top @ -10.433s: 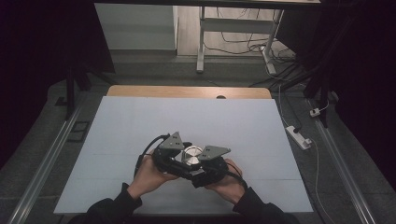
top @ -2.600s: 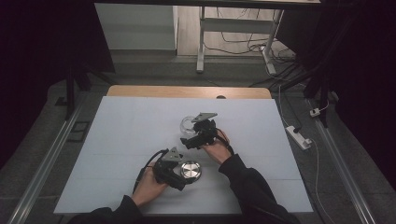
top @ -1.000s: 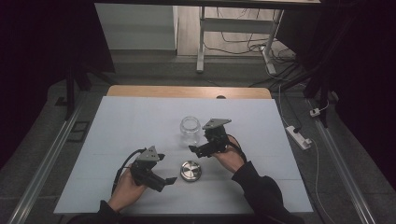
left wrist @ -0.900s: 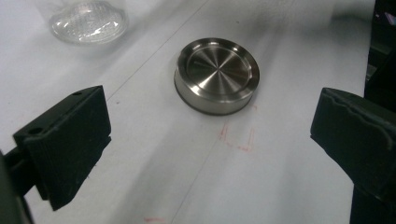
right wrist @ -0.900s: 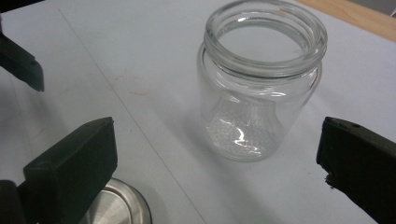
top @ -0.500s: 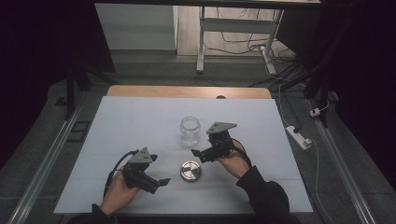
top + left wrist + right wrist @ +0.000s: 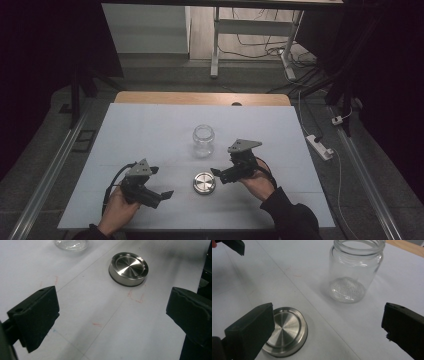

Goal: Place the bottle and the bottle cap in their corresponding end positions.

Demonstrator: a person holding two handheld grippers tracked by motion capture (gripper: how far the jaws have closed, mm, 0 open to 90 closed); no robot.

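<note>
An empty clear glass jar stands upright and lidless near the middle of the white table. Its round metal lid lies flat in front of it, apart from the jar. My left gripper rests at the front left, open, pointing right toward the lid. My right gripper is open just right of the lid, touching nothing. The left gripper view has the lid ahead of its wide-spread jaws. From the right gripper I see the jar ahead and the lid by the left jaw.
A wooden strip edges the table's far side. Faint red marks are drawn on the sheet near the lid. A power strip lies on the floor to the right. A metal frame stands beyond the table.
Both grippers have drawn back: the left one slid left and nearer the front edge, away from the lid; the right one moved right and toward the person, away from the jar.
</note>
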